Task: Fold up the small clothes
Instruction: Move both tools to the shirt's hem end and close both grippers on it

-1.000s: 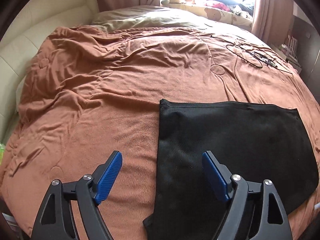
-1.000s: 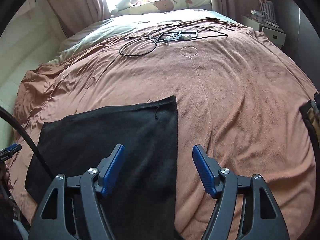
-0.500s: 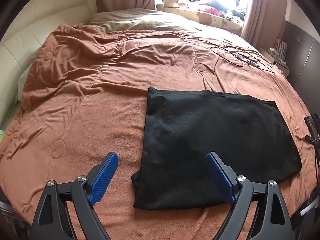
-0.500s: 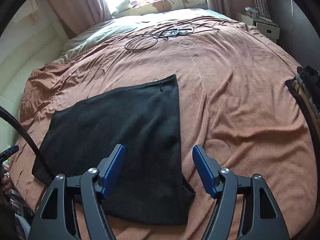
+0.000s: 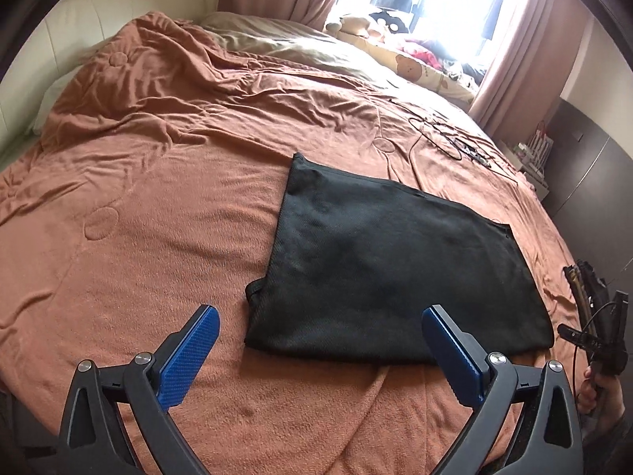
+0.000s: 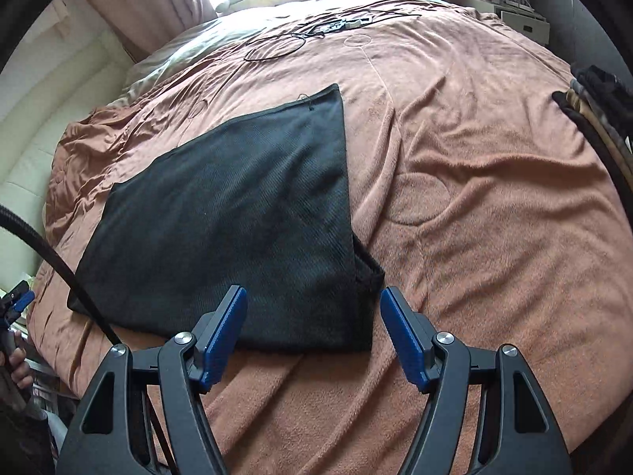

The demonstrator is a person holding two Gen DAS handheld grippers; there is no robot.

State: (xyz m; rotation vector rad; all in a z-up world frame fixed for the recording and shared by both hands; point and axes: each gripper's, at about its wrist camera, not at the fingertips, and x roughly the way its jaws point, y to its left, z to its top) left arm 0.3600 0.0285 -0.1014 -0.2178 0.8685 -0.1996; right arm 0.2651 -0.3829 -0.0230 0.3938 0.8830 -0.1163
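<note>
While black garment (image 5: 395,273) lies flat on bedspread (image 5: 158,206), left tongs (image 5: 316,316) just widened, empty; right tongs (image 6: 312,301) apart, empty.

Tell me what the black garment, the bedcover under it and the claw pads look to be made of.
Black garment: likely a woven or fine-knit fabric, matte, with faint diagonal ribbing showing in the right wrist view.
Bedcover: seemingly soft plush or fleece-like cloth, rust-brown, with a short nap, creases and stitched circles.
Claw pads: apparently blue rubber or plastic with a fine gridded grip texture, mounted on black, smooth, probably plastic fingers.

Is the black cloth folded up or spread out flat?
Folded: the black cloth lies flat on the blanket, with a lower layer peeking out at its corner.
</note>
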